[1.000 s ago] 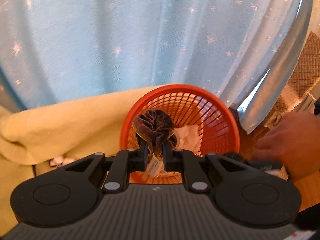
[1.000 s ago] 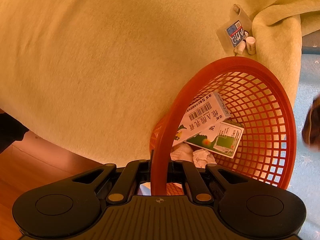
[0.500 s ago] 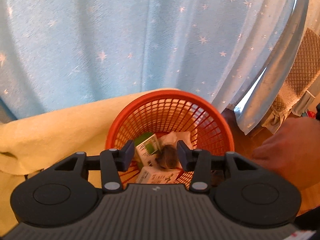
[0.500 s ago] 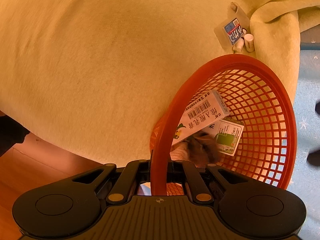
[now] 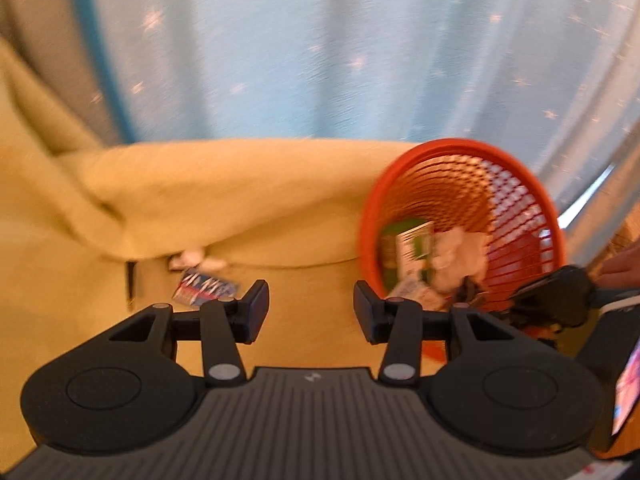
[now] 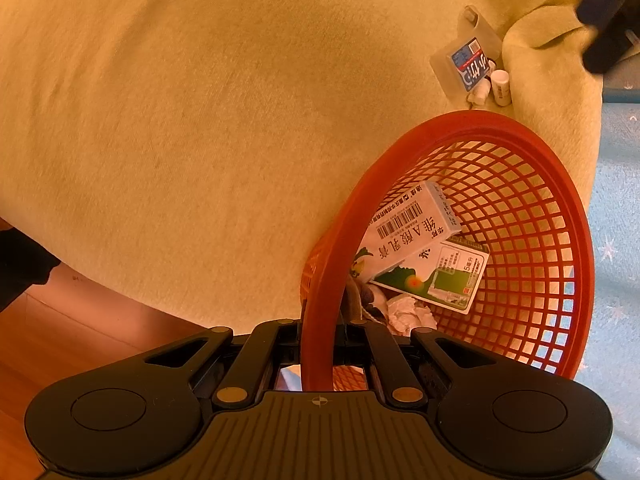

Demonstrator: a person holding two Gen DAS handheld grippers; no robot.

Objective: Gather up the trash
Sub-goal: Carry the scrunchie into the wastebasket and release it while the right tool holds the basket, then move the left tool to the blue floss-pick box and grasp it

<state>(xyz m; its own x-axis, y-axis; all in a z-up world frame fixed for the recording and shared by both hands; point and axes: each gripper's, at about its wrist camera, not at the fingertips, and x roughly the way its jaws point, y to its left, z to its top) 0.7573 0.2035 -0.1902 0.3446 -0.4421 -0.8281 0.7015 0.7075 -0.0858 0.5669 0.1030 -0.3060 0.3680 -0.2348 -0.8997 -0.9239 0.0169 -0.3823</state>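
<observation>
Gripping the rim of one red basket (image 6: 472, 128), jaws of the right gripper (image 6: 318, 344) clenched on it at bottom centre of the right wrist view, rim running up between the fingers and arching to the right. Lying inside, toward the lower middle of the frame: two cartons, one white box (image 6: 412, 228) with a barcode resting on one green-and-white box (image 6: 440, 276); below them one crumpled tissue (image 6: 412, 312) and one dark brown scrap (image 6: 354, 300) pressed against the near wall, half hidden by the rim. Spreading across the whole upper left, one yellow blanket (image 6: 200, 120). Sitting on it in the upper right, just beyond the basket: one clear packet (image 6: 468, 60) with a blue label, and touching its lower edge two small white tubes (image 6: 501, 86). Showing blurred and dark in the top right corner, something that cannot be identified. Hanging released in the left wrist view, the left gripper (image 5: 310, 312), fingers wide apart at lower centre with nothing between them, only blanket (image 5: 200, 200) behind. Standing at right of that blurred frame, the same basket (image 5: 520, 168), with boxes and tissue smeared inside. Lying left of centre, near the left finger, the packet (image 5: 206, 290). Filling the upper half, one pale blue curtain (image 5: 360, 48) with small stars. Peeking in at the right edge, part of one hand (image 5: 624, 264) behind the right gripper's black body. Showing at lower left of the right wrist view, wooden floor (image 6: 60, 344).
</observation>
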